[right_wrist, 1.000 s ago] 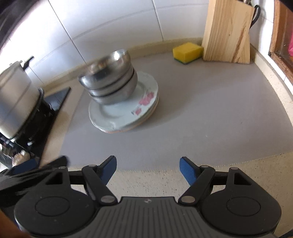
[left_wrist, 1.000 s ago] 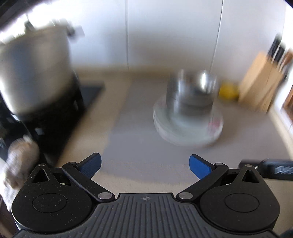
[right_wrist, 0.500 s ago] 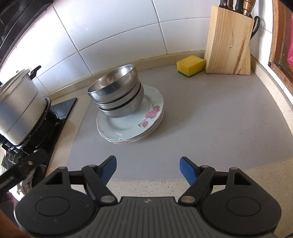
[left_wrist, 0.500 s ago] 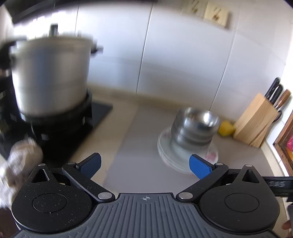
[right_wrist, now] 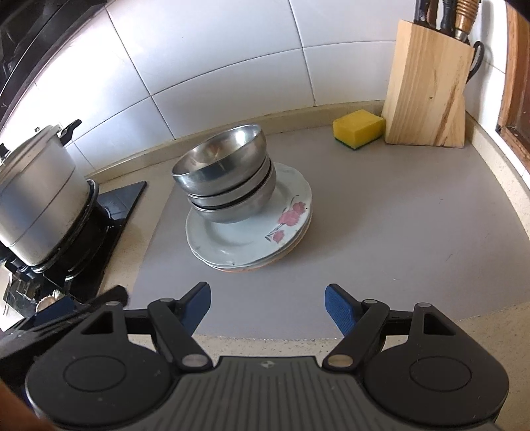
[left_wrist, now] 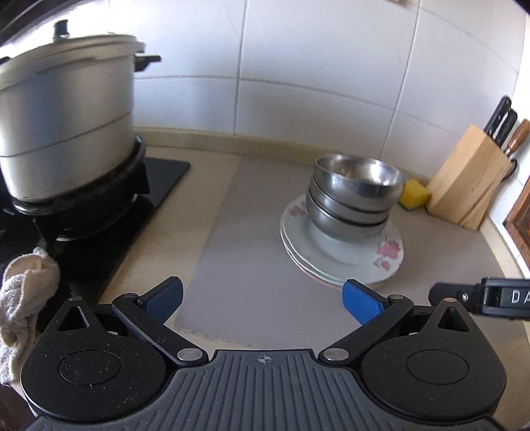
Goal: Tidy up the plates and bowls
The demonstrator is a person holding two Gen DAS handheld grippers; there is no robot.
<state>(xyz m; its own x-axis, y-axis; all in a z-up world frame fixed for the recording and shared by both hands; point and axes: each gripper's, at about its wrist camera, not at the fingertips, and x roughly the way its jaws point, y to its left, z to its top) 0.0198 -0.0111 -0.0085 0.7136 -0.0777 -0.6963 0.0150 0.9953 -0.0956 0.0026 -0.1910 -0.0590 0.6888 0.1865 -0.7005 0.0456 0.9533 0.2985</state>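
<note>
Bowls [right_wrist: 225, 172] sit stacked on the plates [right_wrist: 251, 232] on the mat, both my tongs, left [left_wrist: 261, 298] and right [right_wrist: 266, 300], are spread and empty, so I think I lift the top bowl next.

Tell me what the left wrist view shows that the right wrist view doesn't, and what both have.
Left only: a crumpled cloth beside the stove, and the pot's lid with its knob. Right only: the knife block in full, down to its base. Both: steel bowls nested on floral plates, all on the grey mat, plus the pot, the sponge, and each view's own gripper, left and right, open and empty.
</note>
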